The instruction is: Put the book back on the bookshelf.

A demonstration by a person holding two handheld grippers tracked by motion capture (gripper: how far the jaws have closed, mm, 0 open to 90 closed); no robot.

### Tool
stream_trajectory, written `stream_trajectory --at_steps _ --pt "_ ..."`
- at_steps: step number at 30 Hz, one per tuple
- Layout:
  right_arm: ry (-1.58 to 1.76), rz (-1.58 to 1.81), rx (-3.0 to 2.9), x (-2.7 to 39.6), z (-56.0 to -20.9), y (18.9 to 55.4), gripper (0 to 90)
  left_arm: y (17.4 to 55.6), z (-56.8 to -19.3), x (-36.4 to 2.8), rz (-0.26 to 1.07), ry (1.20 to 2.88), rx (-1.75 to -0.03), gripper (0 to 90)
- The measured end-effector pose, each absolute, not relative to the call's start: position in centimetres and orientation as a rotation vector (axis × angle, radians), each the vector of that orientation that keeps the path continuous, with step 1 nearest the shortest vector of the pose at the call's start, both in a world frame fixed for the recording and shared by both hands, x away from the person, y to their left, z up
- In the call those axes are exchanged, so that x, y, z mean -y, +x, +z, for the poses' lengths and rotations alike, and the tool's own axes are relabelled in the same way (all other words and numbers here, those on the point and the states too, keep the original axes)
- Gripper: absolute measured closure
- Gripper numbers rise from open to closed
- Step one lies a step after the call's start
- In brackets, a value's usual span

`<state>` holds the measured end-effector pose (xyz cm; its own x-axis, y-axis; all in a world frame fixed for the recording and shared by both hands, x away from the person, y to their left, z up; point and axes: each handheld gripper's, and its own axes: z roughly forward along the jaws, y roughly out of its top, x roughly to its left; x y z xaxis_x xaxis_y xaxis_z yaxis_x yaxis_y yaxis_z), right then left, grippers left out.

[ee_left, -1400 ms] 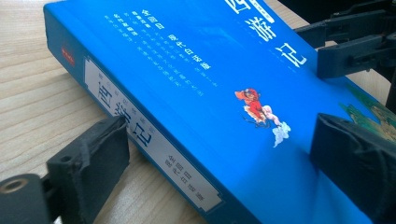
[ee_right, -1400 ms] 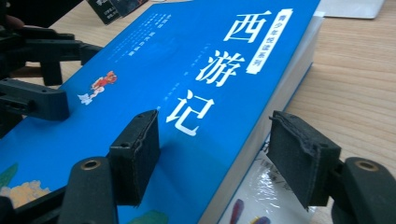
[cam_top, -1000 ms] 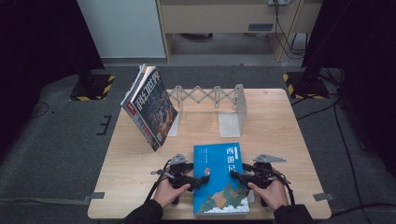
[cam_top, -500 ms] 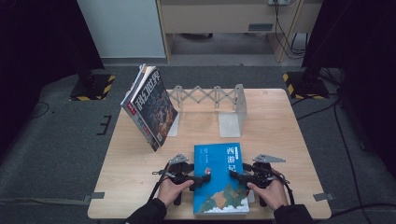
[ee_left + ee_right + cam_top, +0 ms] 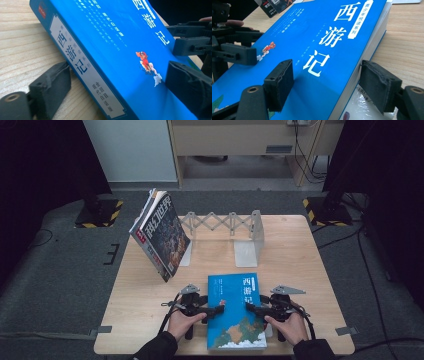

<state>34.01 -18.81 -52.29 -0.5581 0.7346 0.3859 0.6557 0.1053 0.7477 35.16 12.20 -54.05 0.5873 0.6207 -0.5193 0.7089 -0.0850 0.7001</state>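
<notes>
At the near edge of the counter [image 5: 300,250], I am holding my left hand-held gripper [image 5: 216,310] and right hand-held gripper [image 5: 251,308] open around the blue book [image 5: 235,312]. It is lying flat, far from the bookend rack [image 5: 225,227].

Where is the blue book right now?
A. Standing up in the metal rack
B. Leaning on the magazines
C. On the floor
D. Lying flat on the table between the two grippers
D: the blue book lies flat on the wooden table, with the left gripper at its spine edge and the right gripper at its page edge.
</notes>
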Motion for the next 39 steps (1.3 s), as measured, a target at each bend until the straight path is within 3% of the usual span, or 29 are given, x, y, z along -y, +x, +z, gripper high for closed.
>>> stream_trajectory --at_steps 13,24,39 --pt "1.436 1.475 -2.273 18.9 -52.4 34.1 27.6 35.5 -53.6 -12.6 -0.182 1.769 -1.120 17.2" --pt "1.437 1.476 -2.264 19.1 -52.4 34.1 28.5 35.2 -52.0 -12.8 -0.197 1.734 -1.062 35.0" --pt "1.438 1.481 -2.245 18.9 -52.3 34.2 32.5 35.4 -52.1 -11.3 -0.232 1.761 -1.096 32.8"
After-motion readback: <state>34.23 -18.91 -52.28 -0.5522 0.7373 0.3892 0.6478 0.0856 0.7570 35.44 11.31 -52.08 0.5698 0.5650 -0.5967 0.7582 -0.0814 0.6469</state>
